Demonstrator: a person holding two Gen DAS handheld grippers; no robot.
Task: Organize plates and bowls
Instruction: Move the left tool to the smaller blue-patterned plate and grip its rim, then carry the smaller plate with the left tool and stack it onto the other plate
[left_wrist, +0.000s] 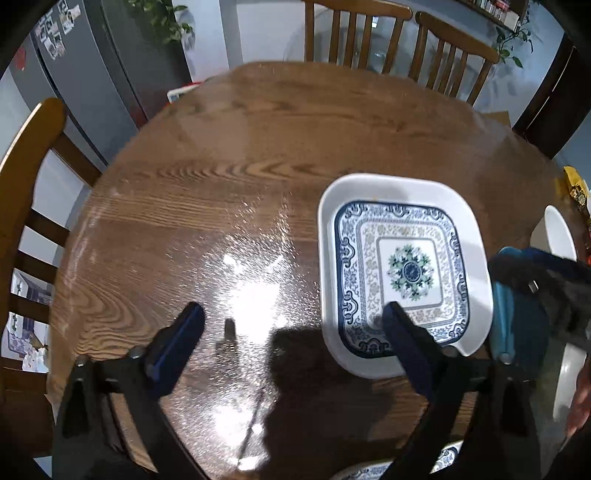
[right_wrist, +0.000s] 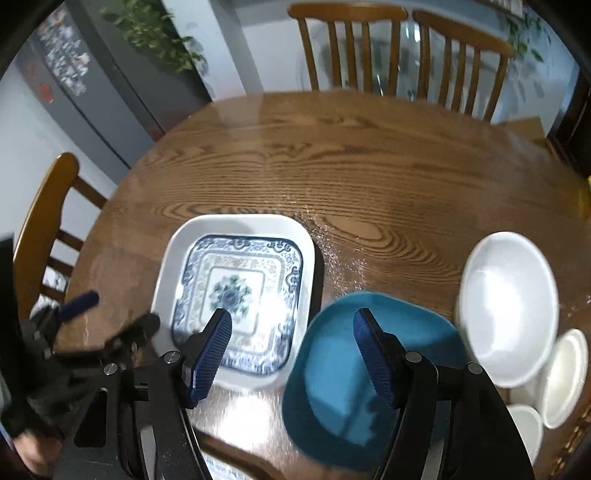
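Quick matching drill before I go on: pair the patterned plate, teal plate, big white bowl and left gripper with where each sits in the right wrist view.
Things:
1. patterned plate
2. teal plate
3. white bowl
4. left gripper

Places in the right wrist view:
A. far left, over the table edge
B. right side, beside the small white dishes
C. between the right gripper's open fingers
D. left of centre, inside a larger white square plate

Pairs: 1-D, 2-C, 3-B, 4-A
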